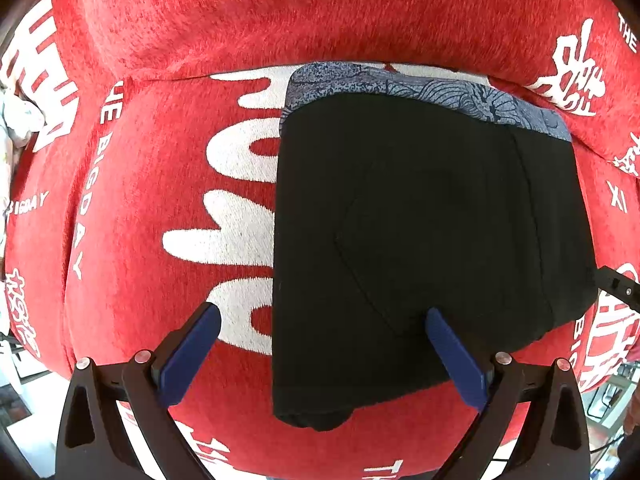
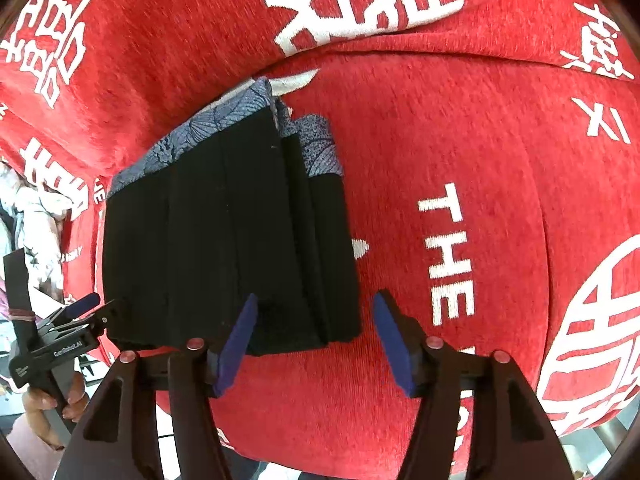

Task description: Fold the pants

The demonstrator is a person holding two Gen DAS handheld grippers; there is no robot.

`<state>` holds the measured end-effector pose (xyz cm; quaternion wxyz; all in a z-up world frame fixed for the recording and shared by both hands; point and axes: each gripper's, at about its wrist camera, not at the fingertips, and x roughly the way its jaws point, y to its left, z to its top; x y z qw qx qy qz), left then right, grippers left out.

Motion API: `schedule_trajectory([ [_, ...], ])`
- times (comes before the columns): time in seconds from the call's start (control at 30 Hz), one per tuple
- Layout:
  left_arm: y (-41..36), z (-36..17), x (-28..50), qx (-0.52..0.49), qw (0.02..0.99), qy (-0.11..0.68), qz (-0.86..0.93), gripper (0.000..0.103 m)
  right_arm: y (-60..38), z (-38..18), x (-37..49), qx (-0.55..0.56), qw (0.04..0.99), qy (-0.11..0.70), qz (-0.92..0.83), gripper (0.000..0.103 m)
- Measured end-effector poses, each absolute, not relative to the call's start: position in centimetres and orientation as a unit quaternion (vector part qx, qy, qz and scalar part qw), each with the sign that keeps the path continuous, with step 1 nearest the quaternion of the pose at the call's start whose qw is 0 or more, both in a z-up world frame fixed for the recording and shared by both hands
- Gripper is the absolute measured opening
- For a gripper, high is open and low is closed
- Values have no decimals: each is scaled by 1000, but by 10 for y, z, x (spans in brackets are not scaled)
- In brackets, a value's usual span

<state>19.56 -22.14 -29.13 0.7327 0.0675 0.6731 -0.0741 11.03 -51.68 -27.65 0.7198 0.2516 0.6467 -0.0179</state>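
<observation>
One pair of pants [image 1: 420, 240], black with a blue-grey patterned band, lies folded into a single stack; in the right wrist view its right side shows about three stacked folds. One red cover [image 1: 160, 40] with white lettering lies under it. Two grippers show: the left gripper [image 1: 324, 356] at 6 o'clock in its own view, and the right gripper [image 2: 316, 344] at 6 o'clock in its own. Each has two blue pads [image 1: 192, 356], four in all, and four silver pins. One hand [image 2: 44, 408] shows, at 8 o'clock in the right wrist view. One pale cloth heap [image 2: 36, 220] sits at 9 o'clock there.
</observation>
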Motion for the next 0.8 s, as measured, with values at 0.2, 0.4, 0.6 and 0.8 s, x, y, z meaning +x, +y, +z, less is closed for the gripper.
schedule_trajectory([
  [0.2, -220, -290, 200, 62, 731, 675, -76, 103, -518, -278, 114, 257, 721, 643, -13, 68],
  [0.4, -206, -288, 217, 35, 734, 673, -80, 103, -516, -278, 113, 250, 721, 646, 1, 71],
  [0.6, -188, -286, 231, 24, 740, 670, -57, 103, -523, -282, 117, 253, 719, 647, -5, 71],
  [0.8, -187, -289, 235, 28, 739, 671, -53, 103, -523, -283, 123, 226, 719, 657, -22, 72],
])
